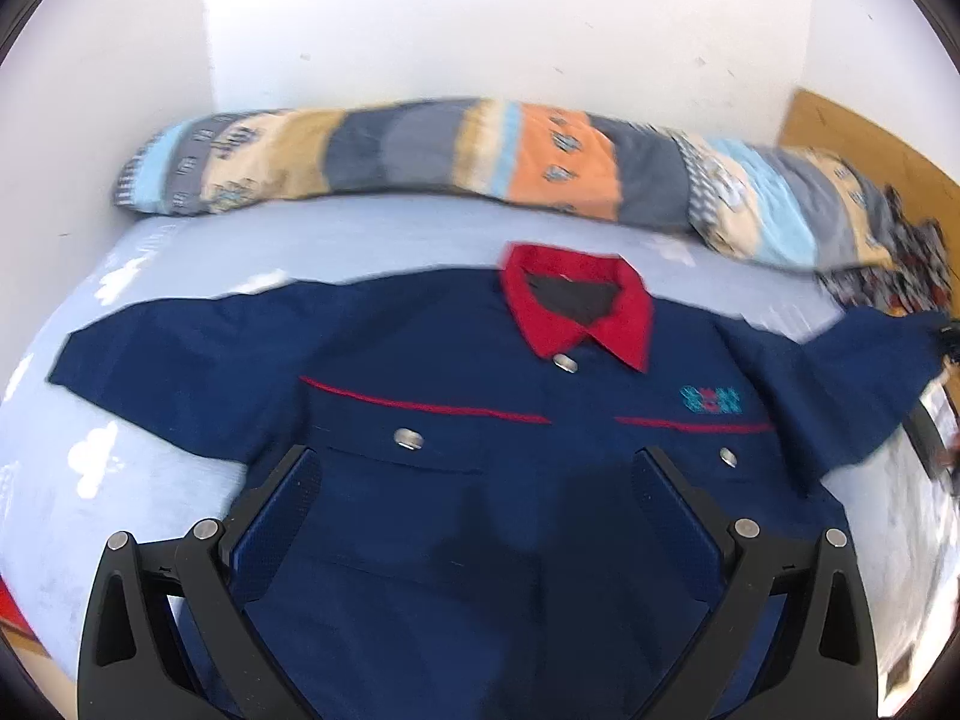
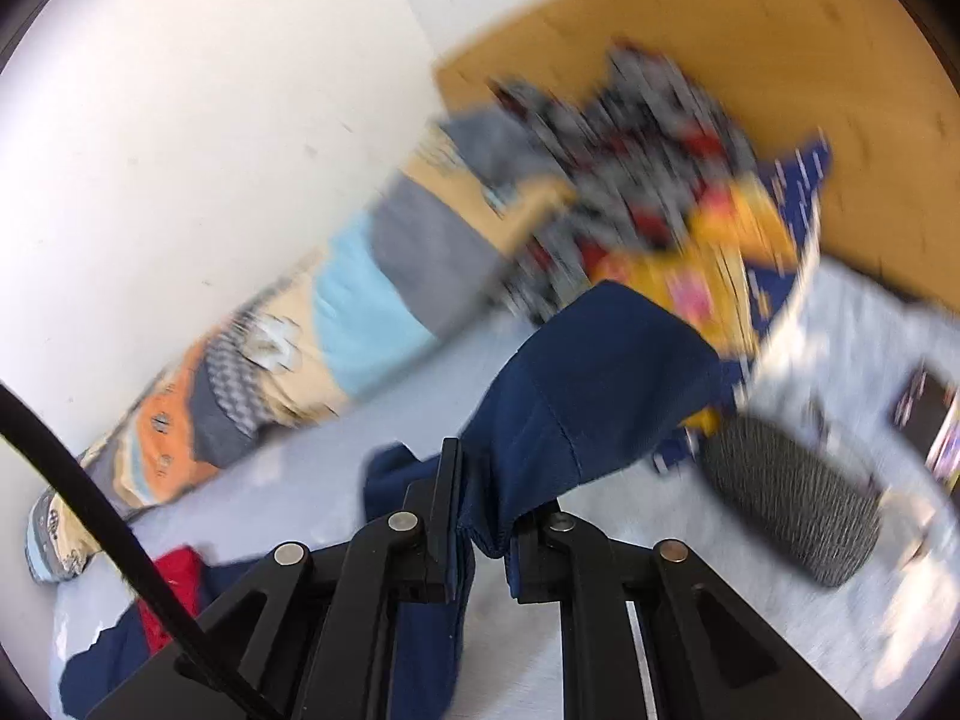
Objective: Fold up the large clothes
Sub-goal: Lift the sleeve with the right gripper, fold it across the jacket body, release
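While the navy shirt lies face-up on the bed, the right gripper pinches its right sleeve; carry it inward smoothly. The left gripper hovers, jaws wide.

Clothes pile motion-blurred, unidentifiable

Matt navy cloth shirt with shiny metal snaps; matt black plastic gripper fingers; smooth wooden headboard

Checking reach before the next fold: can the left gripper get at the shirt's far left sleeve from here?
Probably yes: the left gripper hangs open over the shirt, and the sleeve lies flat, uncovered.
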